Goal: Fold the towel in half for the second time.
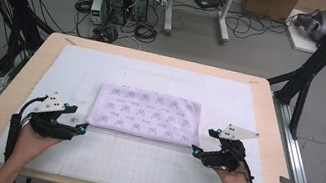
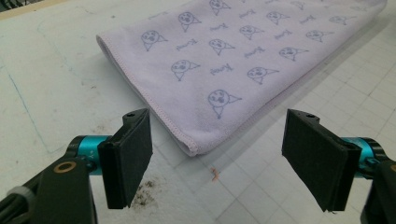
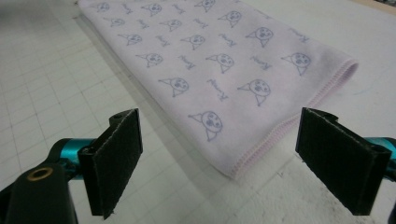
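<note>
Folded lilac printed towel (image 1: 147, 114) flat at centre of white gridded mat (image 1: 138, 163), on wooden table (image 1: 267, 120). Left gripper (image 1: 79, 128) just off near left corner, jaws apart, nothing between pads. Right gripper (image 1: 197, 151) just off near right corner, jaws apart, likewise clear of cloth

Left tool (image 1: 82, 128) and right tool (image 1: 195, 150) held low, jaws wide apart.

Black grippers (image 1: 80, 129) with teal collars, brass screws, grey triangular plates.
</note>
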### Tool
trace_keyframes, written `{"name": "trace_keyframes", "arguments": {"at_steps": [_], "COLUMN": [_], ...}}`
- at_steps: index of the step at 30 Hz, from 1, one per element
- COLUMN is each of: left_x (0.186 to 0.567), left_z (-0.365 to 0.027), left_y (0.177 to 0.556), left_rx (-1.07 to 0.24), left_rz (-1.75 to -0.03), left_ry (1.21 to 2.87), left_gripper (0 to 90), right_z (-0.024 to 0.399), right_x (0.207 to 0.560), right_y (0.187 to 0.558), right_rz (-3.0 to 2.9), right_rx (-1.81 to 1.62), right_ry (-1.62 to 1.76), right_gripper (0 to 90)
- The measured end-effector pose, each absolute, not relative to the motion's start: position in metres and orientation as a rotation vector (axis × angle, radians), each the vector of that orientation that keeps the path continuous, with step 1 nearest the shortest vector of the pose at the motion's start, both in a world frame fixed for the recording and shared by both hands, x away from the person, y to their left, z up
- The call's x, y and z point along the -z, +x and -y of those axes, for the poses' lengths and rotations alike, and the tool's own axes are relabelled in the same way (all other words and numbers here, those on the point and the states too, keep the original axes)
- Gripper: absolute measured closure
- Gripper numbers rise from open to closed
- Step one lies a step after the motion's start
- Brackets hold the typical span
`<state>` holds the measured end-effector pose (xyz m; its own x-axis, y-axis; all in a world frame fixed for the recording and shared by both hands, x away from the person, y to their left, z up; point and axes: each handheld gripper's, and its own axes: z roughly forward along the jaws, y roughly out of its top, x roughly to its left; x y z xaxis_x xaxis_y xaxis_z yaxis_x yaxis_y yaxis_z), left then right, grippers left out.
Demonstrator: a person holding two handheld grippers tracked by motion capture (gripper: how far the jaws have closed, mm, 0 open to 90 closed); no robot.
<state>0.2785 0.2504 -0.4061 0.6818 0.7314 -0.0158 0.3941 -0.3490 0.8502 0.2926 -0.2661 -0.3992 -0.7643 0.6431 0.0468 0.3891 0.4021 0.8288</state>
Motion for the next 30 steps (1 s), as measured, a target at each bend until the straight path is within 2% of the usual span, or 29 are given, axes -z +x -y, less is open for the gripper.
{"name": "trace_keyframes", "arguments": {"at_steps": [15, 30], "left_x": [0.406, 0.411], "left_z": [-0.252, -0.256], "left_y": [0.259, 0.246], "left_rx": [-0.477, -0.479], "left_rz": [-0.864, -0.872], "left_ry": [1.967, 1.960], "left_gripper": [22.4, 20.5], "right_z": [0.295, 0.301], "right_x": [0.412, 0.408], "right_y": [0.268, 0.252], "right_rz": [-2.356, -2.336], "right_rx": [-1.297, -1.315], "right_ry": [0.940, 0.918], "right_gripper": [13.9, 13.9]}}
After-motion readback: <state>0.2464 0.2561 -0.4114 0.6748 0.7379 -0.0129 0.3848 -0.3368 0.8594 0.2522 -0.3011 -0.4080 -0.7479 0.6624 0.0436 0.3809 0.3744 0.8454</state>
